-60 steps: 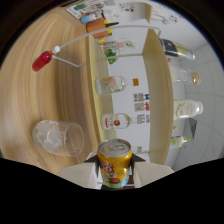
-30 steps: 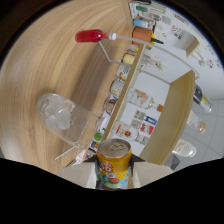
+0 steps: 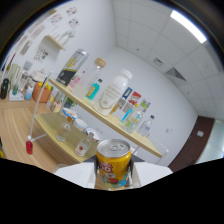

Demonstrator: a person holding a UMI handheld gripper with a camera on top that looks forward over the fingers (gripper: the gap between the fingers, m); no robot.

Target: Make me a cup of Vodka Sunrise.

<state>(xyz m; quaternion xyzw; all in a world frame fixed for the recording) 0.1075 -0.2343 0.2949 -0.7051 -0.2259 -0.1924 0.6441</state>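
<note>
Both fingers (image 3: 114,175) press against the sides of a yellow drink can (image 3: 113,163), grasping it upright between them. Only pale wedges of the fingers show at either side of the can's lower half. The can has a silver top with a pull tab, a yellow body, and a label with red and dark lettering too small to read.

Beyond the fingers, the whole scene appears tilted. A long wooden shelf (image 3: 107,116) runs across the view past the can, crowded with bottles. Among them stand a large clear bottle with a dark label (image 3: 71,67), a small bottle of blue liquid (image 3: 93,89), a tall white bottle (image 3: 115,91), and a clear bottle with a tan cap (image 3: 96,70). More small bottles and boxes cluster further along the shelf, above the can.

Below that shelf, a lower wooden ledge (image 3: 47,126) carries several clear glasses (image 3: 82,147) just ahead of the fingers and to the left. Further left, a thin stick with a red end (image 3: 31,141) stands over a wooden counter (image 3: 12,135). White walls and a white ceiling with a long light panel (image 3: 187,25) fill the space far beyond the fingers.
</note>
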